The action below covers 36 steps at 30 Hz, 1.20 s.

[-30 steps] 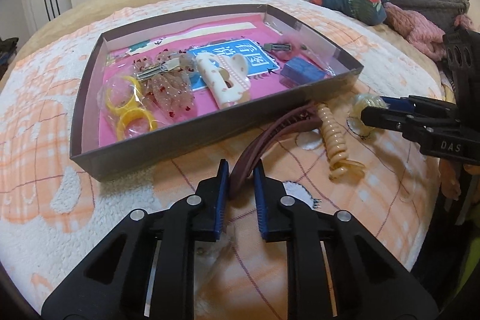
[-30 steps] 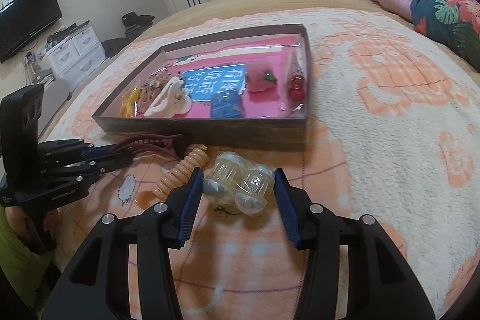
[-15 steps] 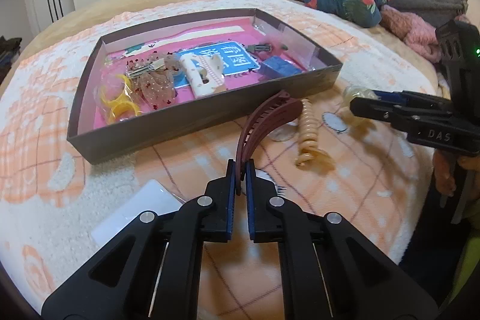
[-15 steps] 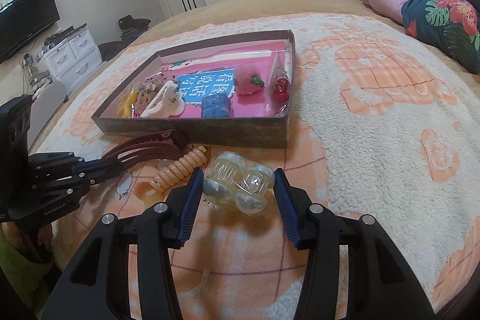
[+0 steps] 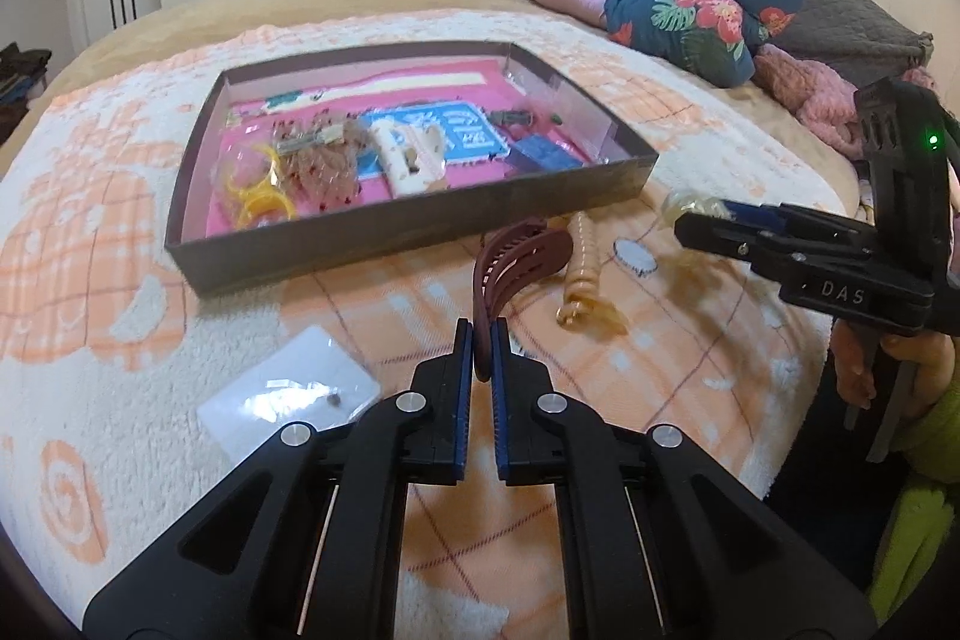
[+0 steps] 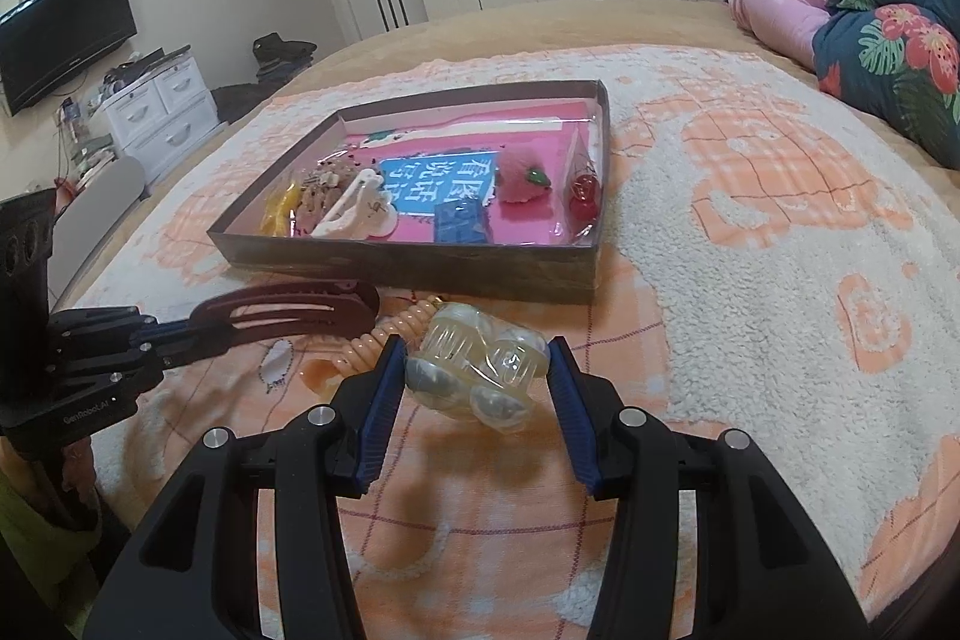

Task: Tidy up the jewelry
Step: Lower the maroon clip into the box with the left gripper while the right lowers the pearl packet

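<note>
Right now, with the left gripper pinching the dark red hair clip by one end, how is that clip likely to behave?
The dark red hair clip juts out from the left gripper without drooping, so it is probably stiff. Its slotted, thin build suggests it is light. Held only at the tip, it could pivot or slip if bumped.

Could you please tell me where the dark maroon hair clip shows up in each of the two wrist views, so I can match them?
Left wrist view: the dark maroon hair clip rises from the left gripper, centre frame, its end pinched between the jaws.
Right wrist view: it lies at left of centre, extending from the left gripper toward the box.
Shared landmark: the shallow dark cardboard box, just beyond the clip.
</note>
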Motion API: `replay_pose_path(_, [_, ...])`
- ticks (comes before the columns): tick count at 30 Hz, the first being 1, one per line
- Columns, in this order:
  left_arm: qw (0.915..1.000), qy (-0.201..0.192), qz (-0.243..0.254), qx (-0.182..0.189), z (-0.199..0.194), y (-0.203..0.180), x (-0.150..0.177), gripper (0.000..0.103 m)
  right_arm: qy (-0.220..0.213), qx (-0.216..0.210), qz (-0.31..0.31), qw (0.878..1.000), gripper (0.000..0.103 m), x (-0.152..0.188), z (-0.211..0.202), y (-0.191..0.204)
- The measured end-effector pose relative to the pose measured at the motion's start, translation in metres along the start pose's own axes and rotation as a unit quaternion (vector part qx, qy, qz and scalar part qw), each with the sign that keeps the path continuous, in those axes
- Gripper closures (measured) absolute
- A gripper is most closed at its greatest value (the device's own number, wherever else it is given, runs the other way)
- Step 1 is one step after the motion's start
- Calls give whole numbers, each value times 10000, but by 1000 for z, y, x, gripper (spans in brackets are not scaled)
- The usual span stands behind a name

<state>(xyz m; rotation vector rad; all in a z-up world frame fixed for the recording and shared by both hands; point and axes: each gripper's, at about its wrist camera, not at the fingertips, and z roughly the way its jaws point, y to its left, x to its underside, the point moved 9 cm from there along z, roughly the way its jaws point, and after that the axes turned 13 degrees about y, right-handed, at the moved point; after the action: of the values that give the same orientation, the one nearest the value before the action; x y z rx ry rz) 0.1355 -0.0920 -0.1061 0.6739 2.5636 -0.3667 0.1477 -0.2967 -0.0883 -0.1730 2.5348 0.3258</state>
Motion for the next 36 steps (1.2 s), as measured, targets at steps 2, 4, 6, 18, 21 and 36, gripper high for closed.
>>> replay_pose_path(2, [10000, 37, -38, 14, 2, 2, 2, 102, 6, -6, -3, 10000, 57, 0, 0, 1])
replay_pose_path(4, [9999, 91, -65, 0, 6, 3, 3, 101, 14, -13, -2, 10000, 57, 0, 0, 2])
replay_pose_path(6, [9999, 130, -66, 6, 10, 4, 3, 101, 12, -5, -8, 10000, 57, 0, 0, 2])
replay_pose_path(18, [9997, 230, -64, 104, 33, -1, -4, 99, 49, 11, -47, 10000, 57, 2, 5, 4])
replay_pose_path(21, [9999, 111, -42, 97, 26, -1, -8, 99, 24, 35, -73, 10000, 57, -1, 5, 4])
replay_pose_path(36, [9964, -701, -475, -27, -30, 32, -30, 99, -254, -64, -503, 9984, 57, -29, -6, 33])
